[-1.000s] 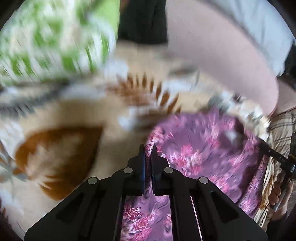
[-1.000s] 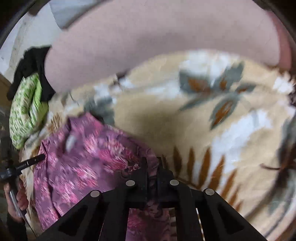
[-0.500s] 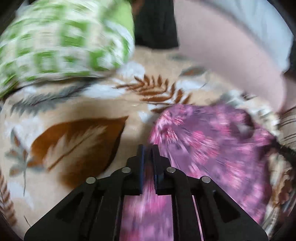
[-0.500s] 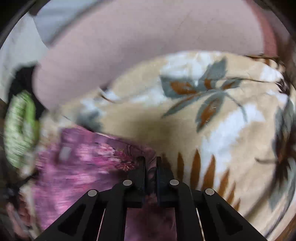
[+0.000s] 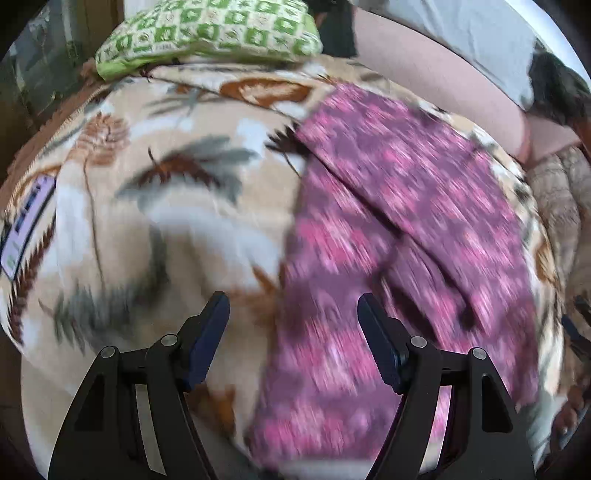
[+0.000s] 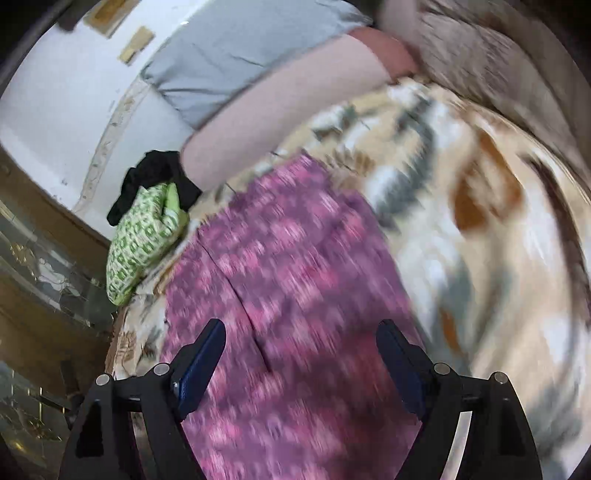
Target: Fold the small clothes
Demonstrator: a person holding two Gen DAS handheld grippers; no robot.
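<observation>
A purple and pink patterned garment [image 5: 399, 229] lies flat on the leaf-print blanket [image 5: 159, 206], with one layer folded over another along a diagonal edge. My left gripper [image 5: 291, 306] is open and empty above its near left edge. In the right wrist view the same garment [image 6: 291, 295] fills the lower middle. My right gripper [image 6: 301, 332] is open and empty just above it. Both views are blurred by motion.
A green and white checked pillow [image 5: 207, 33] lies at the far end of the bed, with black cloth [image 6: 155, 181] behind it. A pale pink bolster [image 5: 436, 77] and a grey pillow [image 6: 229, 62] line the far side. A purple label [image 5: 26, 225] sits at the blanket's left edge.
Both grippers were shut on the garment's edge and have opened and let it go. Both have drawn back and up, so the garment now lies laid out on the blanket.
</observation>
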